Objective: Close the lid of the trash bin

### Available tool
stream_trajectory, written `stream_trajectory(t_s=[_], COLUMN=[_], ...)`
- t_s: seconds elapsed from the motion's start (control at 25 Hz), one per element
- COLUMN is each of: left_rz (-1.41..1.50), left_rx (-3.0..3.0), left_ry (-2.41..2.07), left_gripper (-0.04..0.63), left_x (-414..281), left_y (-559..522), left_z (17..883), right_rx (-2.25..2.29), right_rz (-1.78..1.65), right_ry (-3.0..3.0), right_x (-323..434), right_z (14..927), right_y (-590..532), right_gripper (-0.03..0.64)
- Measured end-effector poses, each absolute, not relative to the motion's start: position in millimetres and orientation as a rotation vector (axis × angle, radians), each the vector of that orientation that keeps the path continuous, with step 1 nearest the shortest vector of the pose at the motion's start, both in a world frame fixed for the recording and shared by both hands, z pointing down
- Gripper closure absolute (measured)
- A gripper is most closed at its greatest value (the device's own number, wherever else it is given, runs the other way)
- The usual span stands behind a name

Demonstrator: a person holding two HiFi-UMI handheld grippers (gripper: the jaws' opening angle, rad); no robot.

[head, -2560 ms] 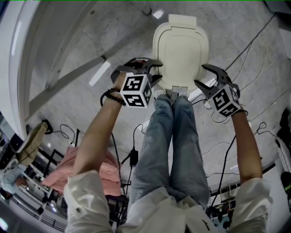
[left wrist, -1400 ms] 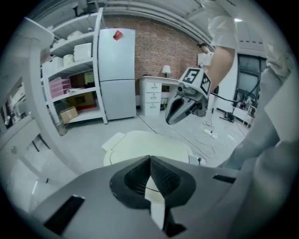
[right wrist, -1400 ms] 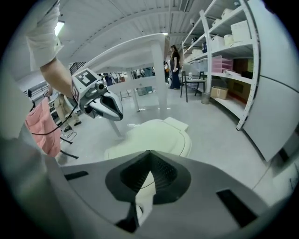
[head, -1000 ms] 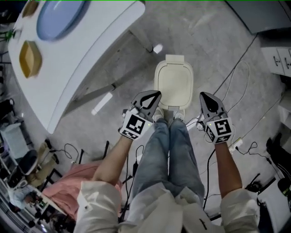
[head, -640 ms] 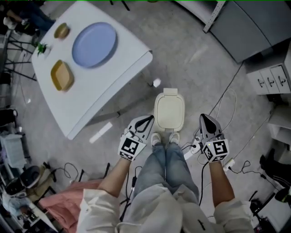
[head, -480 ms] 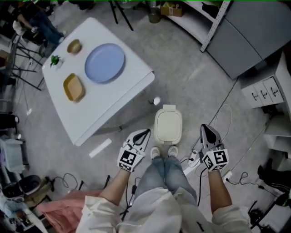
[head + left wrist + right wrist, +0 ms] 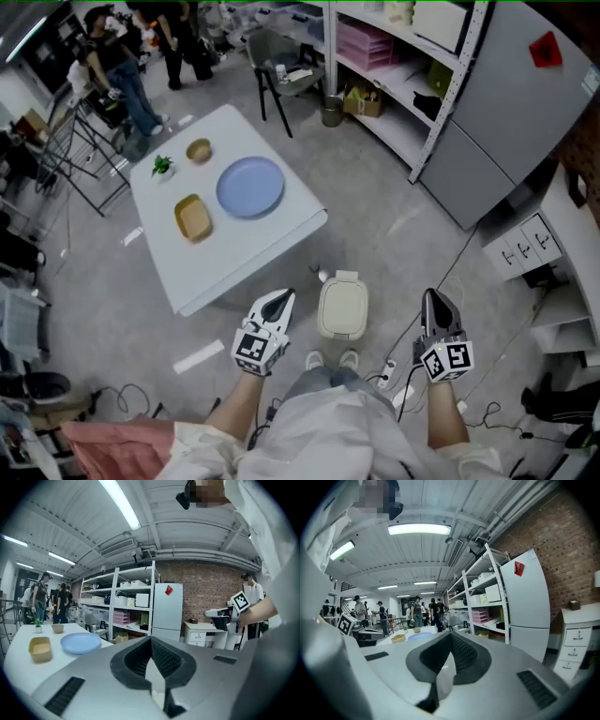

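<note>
Left tool (image 7: 282, 300) closed, jaws together, nothing between them; same in the left gripper view (image 7: 151, 641). Right tool (image 7: 434, 298) also closed and empty, confirmed in its own view (image 7: 450, 639).

Trash bin (image 7: 341, 307) stands on the floor at 6 o'clock of the head view, just ahead of the person's shoes (image 7: 314, 359). The cream lid looks flat on the body, so the task reads as done. The hinge tab seems to be on the 12 o'clock edge.

Handling, a judgement: light plastic bin, stiff smooth lid, likely slippery for rubber pads. No pinch needed. Press down on the lid's 6 o'clock edge, far from the hinge. The bin may slide on the floor if shoved sideways. Not fragile.

Hand pose: both forearms are out forward, the left tool at 9 o'clock of the bin and the right at 3 o'clock, both well apart from it and not touching. The tools point about level. Both gripper views show shelves (image 7: 126, 606), ceiling and a brick wall, not the bin.

Other: white counter (image 7: 267, 246) at 10 o'clock of the bin carries a blue plate (image 7: 250, 187), yellow dish (image 7: 192, 217), small bowl (image 7: 198, 149) and tiny plant (image 7: 162, 166). Cables lie on the floor at 4 o'clock.
</note>
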State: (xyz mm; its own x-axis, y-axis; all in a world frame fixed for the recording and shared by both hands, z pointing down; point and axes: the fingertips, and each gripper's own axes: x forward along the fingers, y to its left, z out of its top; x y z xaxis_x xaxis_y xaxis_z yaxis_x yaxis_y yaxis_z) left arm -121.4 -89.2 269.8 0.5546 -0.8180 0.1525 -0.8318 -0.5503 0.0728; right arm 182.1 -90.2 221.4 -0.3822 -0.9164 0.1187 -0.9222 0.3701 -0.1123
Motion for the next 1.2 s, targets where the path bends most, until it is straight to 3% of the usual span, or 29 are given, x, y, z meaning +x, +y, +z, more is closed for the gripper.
stream_trajectory(t_s=[0.48,1.2], left_rz=[-0.051,-0.152], left_rx=[2.754,2.716], left_ry=[-1.562,-1.662], left_gripper=[0.571,0.571], left_x=[-132.6,-144.7], left_y=[-67.9,-67.3], left_z=[154.7,141.1], right_rx=[1.923,2.034], right_rz=[0.042,0.052], right_ry=[-2.616,-2.6], right_x=[241.6,257.7], right_z=[129.8,123.8], right_y=[-53.3,-28.5], right_gripper=[0.598,0.598])
